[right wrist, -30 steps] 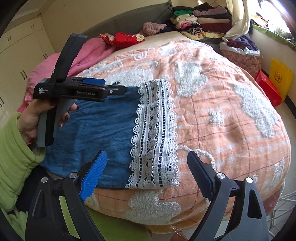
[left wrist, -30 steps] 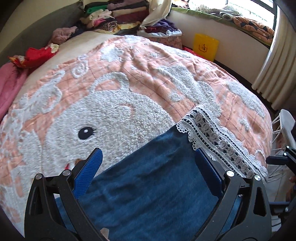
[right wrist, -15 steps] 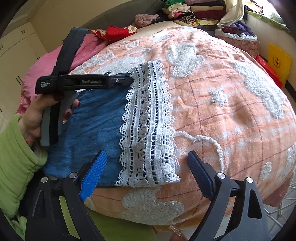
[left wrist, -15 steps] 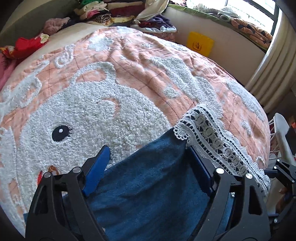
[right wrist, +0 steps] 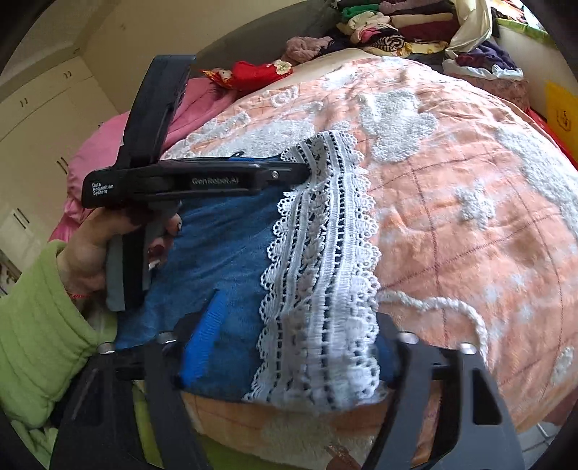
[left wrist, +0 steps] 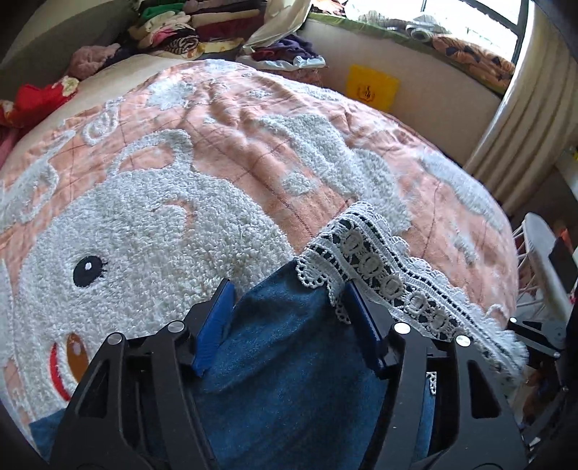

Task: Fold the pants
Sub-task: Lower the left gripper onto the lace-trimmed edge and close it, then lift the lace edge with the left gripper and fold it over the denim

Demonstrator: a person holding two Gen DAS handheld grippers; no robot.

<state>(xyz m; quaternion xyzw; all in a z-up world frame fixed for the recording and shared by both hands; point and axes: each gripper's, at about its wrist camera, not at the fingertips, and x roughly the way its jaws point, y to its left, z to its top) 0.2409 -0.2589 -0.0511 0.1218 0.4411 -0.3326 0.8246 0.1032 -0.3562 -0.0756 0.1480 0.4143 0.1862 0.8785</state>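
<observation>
Blue denim pants with a white lace hem lie on a peach blanket over the bed. My left gripper is down on the hem's far corner. Its jaws are closing, and denim bunches between the blue pads while lace drapes over the right one. The right wrist view shows that left gripper from the side, held by a hand in a green sleeve. My right gripper straddles the near corner of the hem and pants. Its jaws are closing, blurred, with cloth between them.
Stacked folded clothes and a red garment lie at the head of the bed. Pink bedding bulges on the left. A yellow sign, a curtain and a white rack stand past the right edge.
Both grippers have sunk onto the hem end of the pants and their jaws have narrowed. The denim now bunches up between the left pads.
</observation>
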